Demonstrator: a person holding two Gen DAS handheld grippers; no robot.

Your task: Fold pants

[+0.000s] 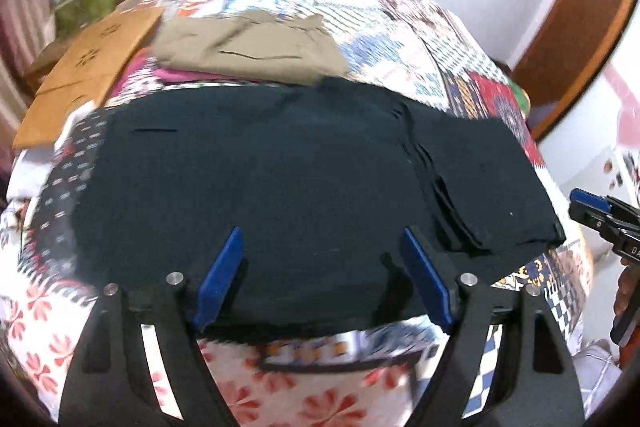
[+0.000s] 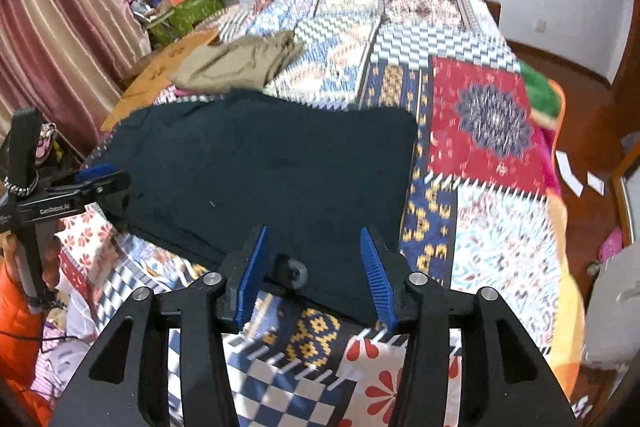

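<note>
Dark, nearly black pants (image 1: 260,179) lie folded flat on a patchwork quilt (image 1: 400,39), with stacked layers at their right end. My left gripper (image 1: 323,231) hovers over their near edge, jaws wide apart, blue pads touching nothing. In the right wrist view the same pants (image 2: 260,167) fill the middle. My right gripper (image 2: 314,231) stands over their near right corner, jaws partly apart and no cloth pinched. Each gripper shows in the other's view: the right gripper (image 1: 592,207) at the pants' right end, the left gripper (image 2: 100,175) at their left end.
Folded khaki pants (image 1: 248,47) lie just behind the dark pair. A brown cardboard sheet (image 1: 92,67) sits at the back left, with a green box (image 2: 188,11) and piled clutter beyond. A striped curtain (image 2: 60,27) hangs left. The wooden floor (image 2: 580,99) lies past the bed's right edge.
</note>
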